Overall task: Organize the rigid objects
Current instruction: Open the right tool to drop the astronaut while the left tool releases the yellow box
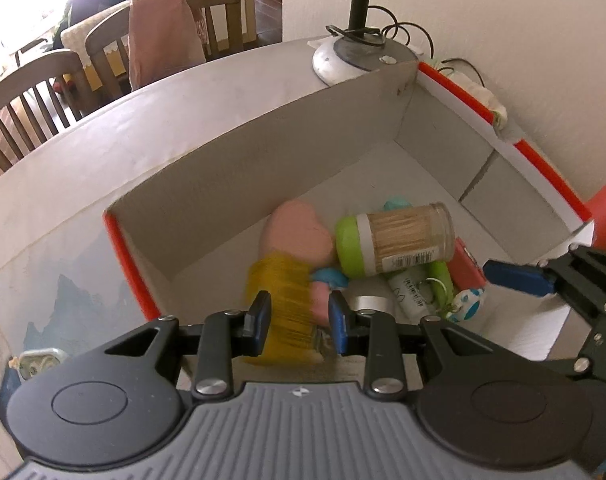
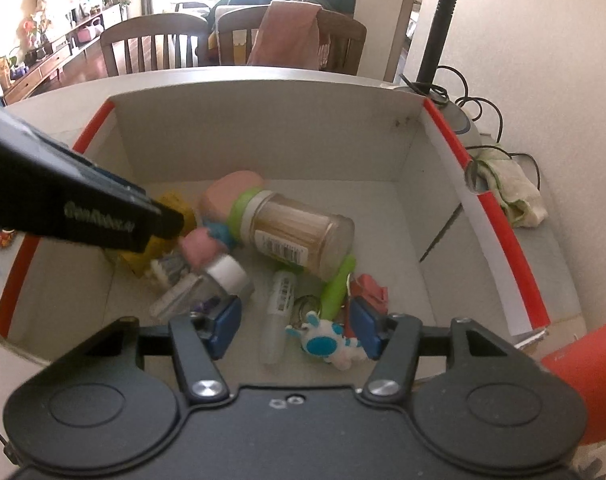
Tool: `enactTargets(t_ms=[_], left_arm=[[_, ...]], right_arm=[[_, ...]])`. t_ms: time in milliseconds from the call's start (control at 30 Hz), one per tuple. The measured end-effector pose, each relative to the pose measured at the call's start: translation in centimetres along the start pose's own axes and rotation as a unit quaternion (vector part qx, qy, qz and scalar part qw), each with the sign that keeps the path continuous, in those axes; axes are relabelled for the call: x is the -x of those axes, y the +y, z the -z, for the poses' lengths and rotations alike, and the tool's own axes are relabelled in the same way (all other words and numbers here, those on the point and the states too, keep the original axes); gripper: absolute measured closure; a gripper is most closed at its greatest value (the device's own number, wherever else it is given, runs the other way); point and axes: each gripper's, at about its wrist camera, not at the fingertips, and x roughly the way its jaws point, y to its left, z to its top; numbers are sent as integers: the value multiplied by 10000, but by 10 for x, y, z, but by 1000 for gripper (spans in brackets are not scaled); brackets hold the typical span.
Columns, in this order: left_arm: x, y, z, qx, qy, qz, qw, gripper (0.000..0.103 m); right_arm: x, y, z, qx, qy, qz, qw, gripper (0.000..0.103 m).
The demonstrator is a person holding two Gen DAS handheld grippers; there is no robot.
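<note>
**Left gripper over the box with a yellow item between its fingers**

The left gripper point(image 1: 299, 322) sits above the near corner of the box point(image 1: 239, 160), its blue pads either side of a blurred yellow packet point(image 1: 281, 300). The packet fills the gap, but motion blur hides the contact, so whether it is clamped or just let go cannot be told. The right gripper point(image 2: 293, 326) hangs spread wide and empty over a cartoon keychain point(image 2: 327, 344) and a small white tube point(image 2: 279, 308).

If the step is dropping the packet in, it likely goes best lowered toward the bare floor beside the pink heart-shaped piece point(image 1: 299, 236), opening only once it is low, so it does not knock the toothpick jar point(image 1: 399, 240) lying on its side.

The right wrist view shows what the left misses: a clear bottle with a white cap point(image 2: 207, 284) directly below the left tool, and a crumpled cloth point(image 2: 511, 188) outside the box wall. The left wrist view alone shows the lamp base point(image 1: 359, 56) behind the box.
</note>
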Motion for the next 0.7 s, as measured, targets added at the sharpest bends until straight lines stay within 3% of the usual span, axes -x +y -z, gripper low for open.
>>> enactTargets(t_ms=[367, 700], left_arm=[[38, 14, 19, 105, -310, 243, 9992, 73], [96, 44, 46, 204, -810, 375, 9958, 73]], right_arm=[[19, 0, -4, -397, -277, 98, 9988, 39], [70, 33, -5, -491, -698, 32, 9964, 28]])
